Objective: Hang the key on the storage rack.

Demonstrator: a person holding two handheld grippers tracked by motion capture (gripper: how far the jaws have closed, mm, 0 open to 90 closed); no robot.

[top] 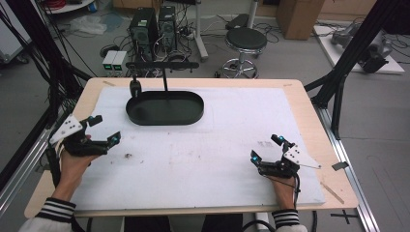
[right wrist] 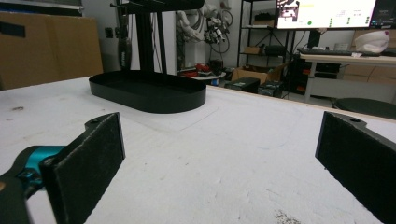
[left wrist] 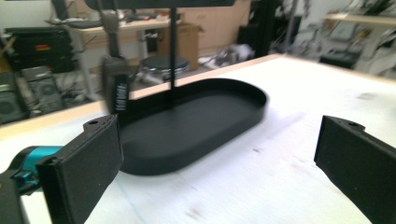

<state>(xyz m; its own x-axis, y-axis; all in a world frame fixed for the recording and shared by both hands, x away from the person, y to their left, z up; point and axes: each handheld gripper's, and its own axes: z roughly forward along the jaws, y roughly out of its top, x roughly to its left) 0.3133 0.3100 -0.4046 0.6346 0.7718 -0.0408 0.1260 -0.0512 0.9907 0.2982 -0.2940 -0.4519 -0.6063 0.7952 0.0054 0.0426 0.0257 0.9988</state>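
Black tray sits on white-covered table; both grippers' jaws wide, empty.

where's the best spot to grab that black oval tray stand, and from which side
Probably the thin upright post rising from the black oval tray. Its low rim gives little to pinch, while the post fits between open jaws. Come in level from the near left with the left tool, which is closest; both tools are open.

In the left gripper view the black strap hung over the tray's far edge is blurred, its lettering unreadable.
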